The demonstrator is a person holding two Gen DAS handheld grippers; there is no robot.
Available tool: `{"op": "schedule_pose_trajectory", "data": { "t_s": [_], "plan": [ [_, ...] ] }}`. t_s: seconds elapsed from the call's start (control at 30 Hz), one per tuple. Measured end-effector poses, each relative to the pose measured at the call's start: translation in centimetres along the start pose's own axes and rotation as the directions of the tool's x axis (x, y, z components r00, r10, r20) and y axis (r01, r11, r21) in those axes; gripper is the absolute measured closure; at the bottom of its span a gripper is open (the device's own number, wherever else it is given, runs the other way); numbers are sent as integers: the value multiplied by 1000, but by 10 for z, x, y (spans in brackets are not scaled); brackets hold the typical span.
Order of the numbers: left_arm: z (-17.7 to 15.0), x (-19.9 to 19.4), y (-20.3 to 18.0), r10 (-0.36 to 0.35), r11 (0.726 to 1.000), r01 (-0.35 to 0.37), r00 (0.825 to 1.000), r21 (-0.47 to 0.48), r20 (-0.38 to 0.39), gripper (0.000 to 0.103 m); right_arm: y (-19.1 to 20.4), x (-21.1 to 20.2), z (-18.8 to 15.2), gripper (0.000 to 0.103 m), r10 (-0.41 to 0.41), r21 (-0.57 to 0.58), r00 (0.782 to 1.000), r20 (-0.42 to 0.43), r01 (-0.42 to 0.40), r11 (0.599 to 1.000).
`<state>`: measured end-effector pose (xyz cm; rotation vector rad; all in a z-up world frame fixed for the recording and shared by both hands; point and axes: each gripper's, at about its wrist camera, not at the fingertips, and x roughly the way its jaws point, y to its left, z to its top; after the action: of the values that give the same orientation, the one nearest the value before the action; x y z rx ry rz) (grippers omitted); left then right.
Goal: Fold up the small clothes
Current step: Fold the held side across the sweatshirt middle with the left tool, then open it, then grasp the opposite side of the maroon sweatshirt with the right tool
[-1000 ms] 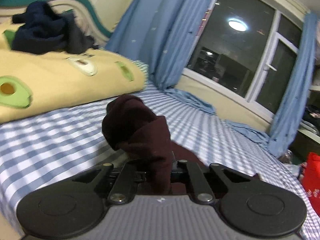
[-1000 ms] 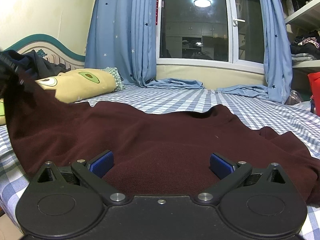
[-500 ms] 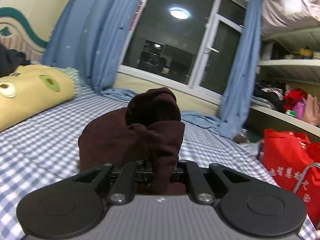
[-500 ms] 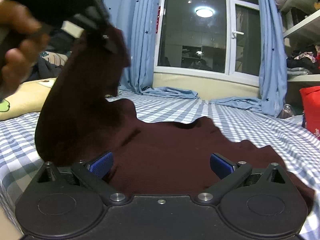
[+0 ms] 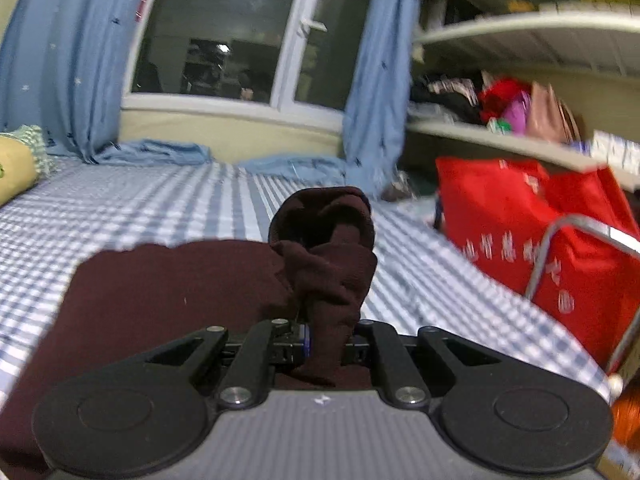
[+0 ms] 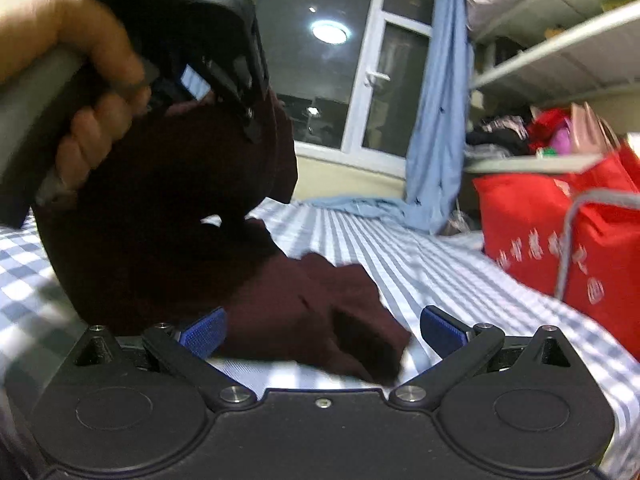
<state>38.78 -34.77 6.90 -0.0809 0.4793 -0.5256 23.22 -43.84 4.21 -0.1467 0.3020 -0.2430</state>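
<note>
**One maroon sweater, two grippers, mid-fold on the bed**

One dark maroon knit garment [image 5: 168, 300] is spread over the blue-and-white checked bedsheet [image 5: 132, 208], most of it lying flat. A bunched-up end of it stands up in a lump right in front of the left gripper [image 5: 326, 340], whose jaws are clamped tight on that wad of fabric. From the right wrist view you can see the same thing from the side: a person's hand [image 6: 92, 92] holds the left gripper up high, and the maroon cloth hangs from it in a dark curtain down to the rest of the garment on the sheet.

The right gripper [image 6: 322, 330] sits low over the near edge of the garment with its blue padded fingers [image 6: 442, 330] spread wide apart, gripping nothing; the cloth's edge lies between them without the pads touching it.

Further out: a red shopping bag with white lettering [image 5: 520, 232] stands off the right side of the bed, light blue curtains [image 5: 372, 76] frame a dark window [image 5: 224, 36], and cluttered wall shelves [image 5: 500, 128] fill the right.
</note>
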Motion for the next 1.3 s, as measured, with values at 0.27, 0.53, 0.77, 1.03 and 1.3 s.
{"op": "schedule_pose_trajectory", "data": {
  "t_s": [0.27, 0.53, 0.77, 1.03, 1.3],
  "plan": [
    [-35, 23, -15, 32, 992, -15, 991, 124, -132, 93, -27, -10, -37, 0, -26, 29, 998, -63, 28, 999],
    [-41, 14, -6, -20, 995, 36, 986, 95, -166, 50, -45, -17, -44, 0, -26, 98, 997, -77, 34, 995],
    [-50, -8, 8, -122, 990, 133, 979, 52, -165, 23, -55, -22, -42, 0, -43, 133, 994, -100, 56, 990],
    [-42, -74, 14, -153, 986, 155, 987, 58, -39, 1, -65, -26, -35, 0, -31, 195, 996, -81, 46, 980],
    [-51, -146, 51, 36, 996, -42, 997, 75, 73, 1, -81, -11, 10, 0, 180, 313, 984, 12, -174, 934]
  ]
}}
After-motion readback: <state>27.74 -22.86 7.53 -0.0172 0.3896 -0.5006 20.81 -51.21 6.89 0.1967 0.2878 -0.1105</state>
